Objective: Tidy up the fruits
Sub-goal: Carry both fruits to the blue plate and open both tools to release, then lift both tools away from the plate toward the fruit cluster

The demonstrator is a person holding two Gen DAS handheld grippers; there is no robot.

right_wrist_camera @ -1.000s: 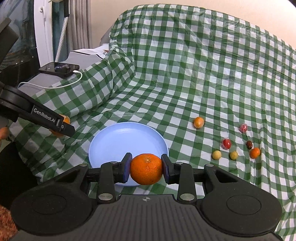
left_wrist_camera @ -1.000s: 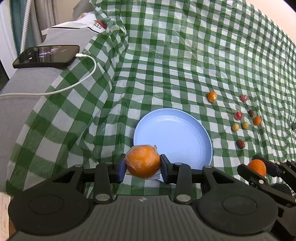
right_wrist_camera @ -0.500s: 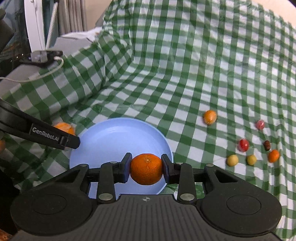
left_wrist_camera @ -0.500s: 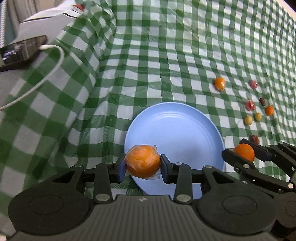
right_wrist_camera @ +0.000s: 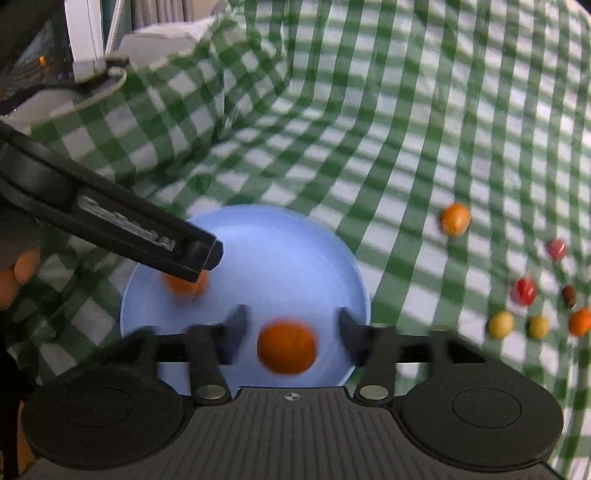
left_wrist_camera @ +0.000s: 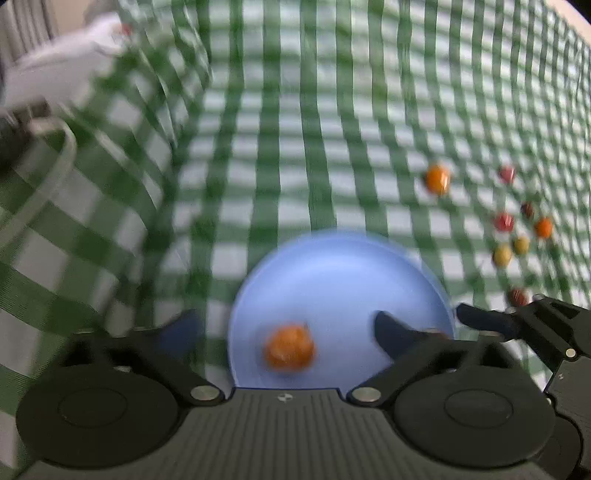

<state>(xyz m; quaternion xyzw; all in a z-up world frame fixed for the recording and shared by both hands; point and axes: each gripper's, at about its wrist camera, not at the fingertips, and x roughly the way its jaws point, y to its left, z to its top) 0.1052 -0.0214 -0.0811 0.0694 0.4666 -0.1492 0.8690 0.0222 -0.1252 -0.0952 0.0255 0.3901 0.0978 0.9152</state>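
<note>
Both claws just let go: 1 s ago each clamped an orange, now left claw point(left_wrist_camera: 284, 332) and right claw point(right_wrist_camera: 290, 328) are opening, pads clear of fruit. Wrapped orange point(left_wrist_camera: 289, 351) and bare orange point(right_wrist_camera: 287, 348) sit on the blue plate point(left_wrist_camera: 332, 266); nothing else there. 2 placed; small fruits point(right_wrist_camera: 524, 291) remain on the tablecloth's right side.

Plate point(right_wrist_camera: 288, 236) far half bare; small fruits point(right_wrist_camera: 524, 291) crowd cloth point(right_wrist_camera: 369, 110) at right.

Home setting: green-white checked cloth point(right_wrist_camera: 406, 110) draped over furniture, blue plate point(right_wrist_camera: 288, 240), curtains point(right_wrist_camera: 166, 11) behind.
</note>
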